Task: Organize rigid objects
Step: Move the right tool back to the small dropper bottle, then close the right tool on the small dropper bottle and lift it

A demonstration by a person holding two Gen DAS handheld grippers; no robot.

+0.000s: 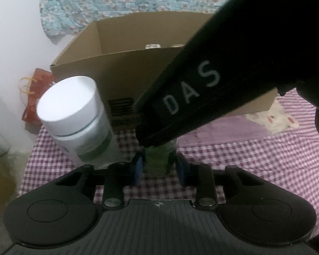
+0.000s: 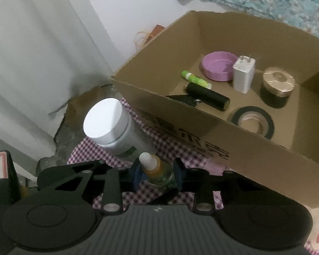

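A small glass dropper bottle [image 2: 157, 171] with a white tip and an orange collar stands on the purple checked cloth [image 2: 180, 148]. The blue pads of my right gripper [image 2: 157, 175] press on its two sides from above. In the left wrist view my left gripper [image 1: 159, 169] is shut on the same bottle's greenish body [image 1: 157, 159]. The bottle's top is hidden there by the right gripper's black housing [image 1: 191, 89]. A white-lidded jar [image 2: 108, 123] stands just to the left of the bottle, untouched.
Right behind the bottle is an open cardboard box [image 2: 170, 114] holding a purple dish [image 2: 218, 68], a white plug [image 2: 243, 74], a tape roll [image 2: 253, 121] and several other items. A red bag [image 1: 36, 97] lies left of the box. A white curtain [image 2: 32, 53] hangs at the left.
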